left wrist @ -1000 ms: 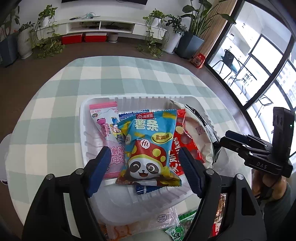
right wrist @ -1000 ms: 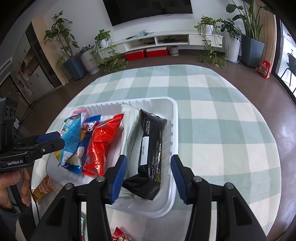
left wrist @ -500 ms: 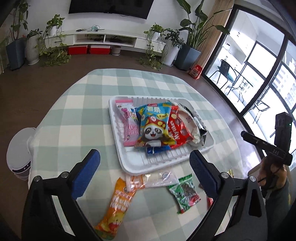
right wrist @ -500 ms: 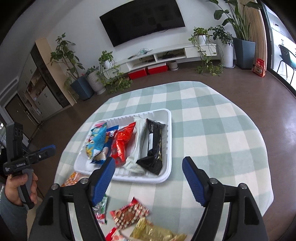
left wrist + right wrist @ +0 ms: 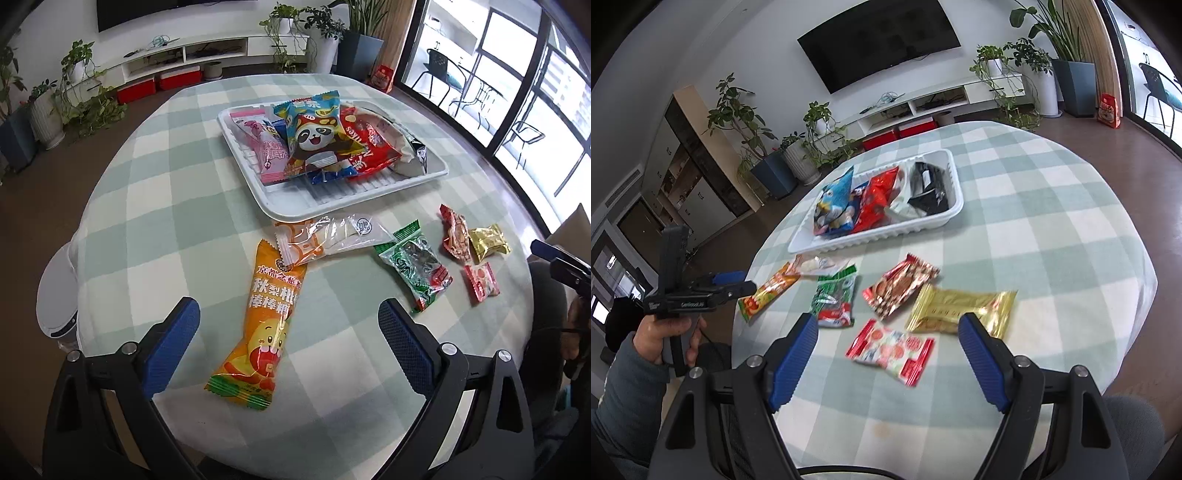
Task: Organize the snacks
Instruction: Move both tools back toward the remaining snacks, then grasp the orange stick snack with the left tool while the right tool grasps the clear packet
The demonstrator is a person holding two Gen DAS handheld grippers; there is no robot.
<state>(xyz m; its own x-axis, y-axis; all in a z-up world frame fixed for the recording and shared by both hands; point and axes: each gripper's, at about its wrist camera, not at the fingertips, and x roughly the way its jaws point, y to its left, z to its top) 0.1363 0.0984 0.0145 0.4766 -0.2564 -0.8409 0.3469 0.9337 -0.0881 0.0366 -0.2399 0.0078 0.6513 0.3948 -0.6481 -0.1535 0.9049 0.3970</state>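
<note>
A white tray [image 5: 288, 206] on the checked round table holds several snack bags, a panda bag [image 5: 317, 136] on top; it also shows in the right wrist view [image 5: 886, 234]. Loose on the cloth lie an orange bag [image 5: 264, 325], a clear-white bag [image 5: 332, 238], a green bag [image 5: 417, 266], a red-brown bag [image 5: 901, 286], a gold bag [image 5: 960, 308] and a small red-white bag [image 5: 892, 347]. My left gripper [image 5: 288, 325] is open over the orange bag. My right gripper [image 5: 888, 330] is open above the small red-white bag.
A white round stool [image 5: 57, 291] stands by the table's left edge. The table edge [image 5: 1126, 325] drops off close on the right. A TV cabinet [image 5: 923, 107] and potted plants [image 5: 775, 162] stand across the room.
Both grippers have pulled back from the tray toward the table's near edge and opened wide. The loose snacks in front of the tray have come into view.
</note>
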